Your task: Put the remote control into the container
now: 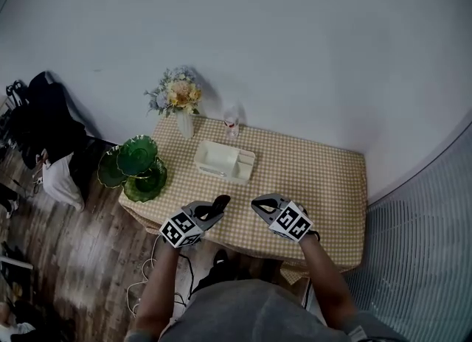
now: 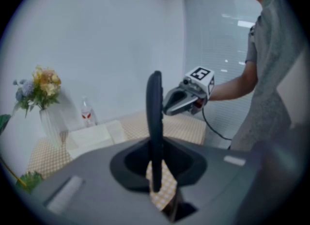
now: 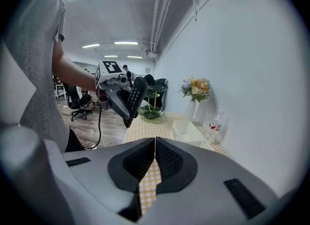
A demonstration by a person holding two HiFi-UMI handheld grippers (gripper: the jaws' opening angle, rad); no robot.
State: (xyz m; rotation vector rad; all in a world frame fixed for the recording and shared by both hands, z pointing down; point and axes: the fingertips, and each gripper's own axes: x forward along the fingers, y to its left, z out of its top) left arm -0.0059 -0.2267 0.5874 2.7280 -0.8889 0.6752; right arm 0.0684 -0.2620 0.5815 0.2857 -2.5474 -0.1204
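A black remote control [image 1: 220,205] stands upright between the jaws of my left gripper [image 1: 210,214], which is shut on its lower end above the table's near edge. In the left gripper view the remote [image 2: 154,117] shows edge-on, rising from the jaws. From the right gripper view its button face [image 3: 133,98] is visible. The white container [image 1: 225,161] sits further back on the checkered table, and shows low [image 2: 92,136] in the left gripper view. My right gripper [image 1: 259,203] hovers beside the left one, shut with nothing in it, its jaws [image 3: 155,144] meeting.
A vase of flowers [image 1: 181,105] and a small bottle [image 1: 231,124] stand behind the container by the wall. Green glass plates on a stand [image 1: 135,167] sit off the table's left corner. The checkered cloth [image 1: 317,178] stretches to the right of the container.
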